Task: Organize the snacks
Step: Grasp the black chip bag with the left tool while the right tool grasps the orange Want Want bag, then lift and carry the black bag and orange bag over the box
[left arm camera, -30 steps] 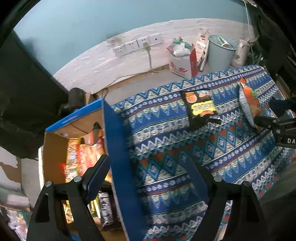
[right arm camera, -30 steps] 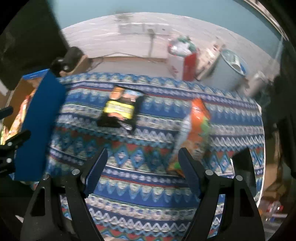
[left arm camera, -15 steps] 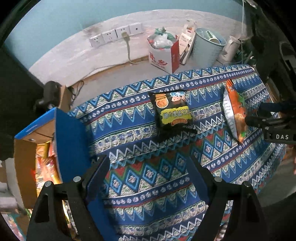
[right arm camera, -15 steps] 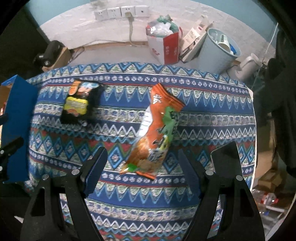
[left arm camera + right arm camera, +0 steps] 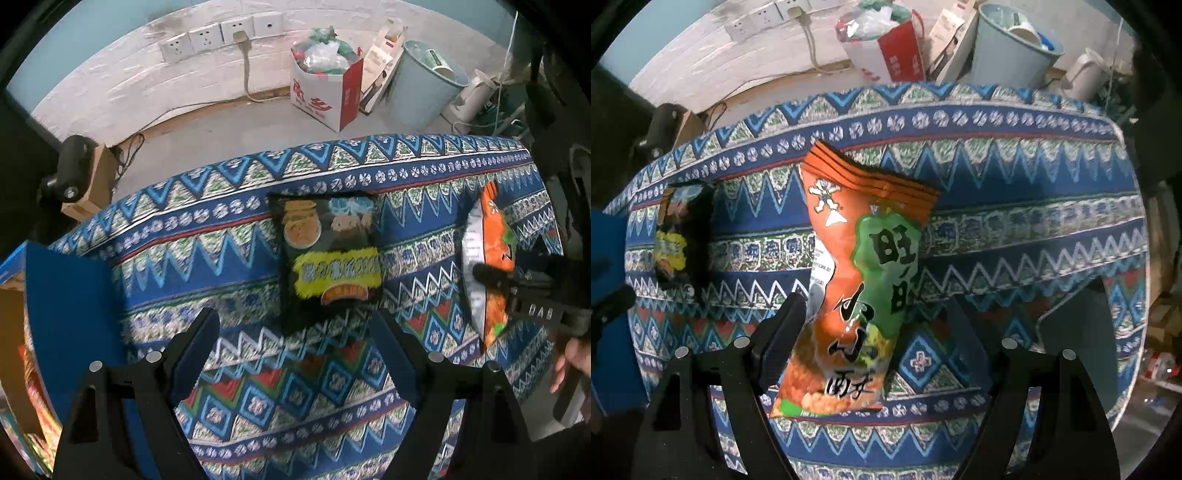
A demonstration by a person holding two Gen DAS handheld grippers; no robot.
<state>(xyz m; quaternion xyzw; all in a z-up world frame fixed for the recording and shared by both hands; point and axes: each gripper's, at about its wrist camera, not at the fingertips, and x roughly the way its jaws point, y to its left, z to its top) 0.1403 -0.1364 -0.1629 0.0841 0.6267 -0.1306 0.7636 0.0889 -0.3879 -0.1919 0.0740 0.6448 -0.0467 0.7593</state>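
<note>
On the patterned bench [image 5: 1015, 236], the orange snack bag [image 5: 857, 280] lies between the right hand-held gripper's [image 5: 871, 317] wide jaws; the left hand-held gripper [image 5: 295, 332], also wide, nears the black snack bag [image 5: 328, 254]. Puffy foil may slip if pinched off-centre.

- Orange snack bag [image 5: 849, 280]: glossy, crinkled foil-plastic.
- Black snack bag [image 5: 328, 258]: shiny plastic film.
- Tablecloth [image 5: 229, 258]: woven, matt cloth.
- Blue bin [image 5: 424, 92]: smooth plastic.

Orange-green snack bag [image 5: 857, 280]; black-yellow snack bag [image 5: 328, 258]; blue zigzag-patterned tablecloth [image 5: 207, 236].
</note>
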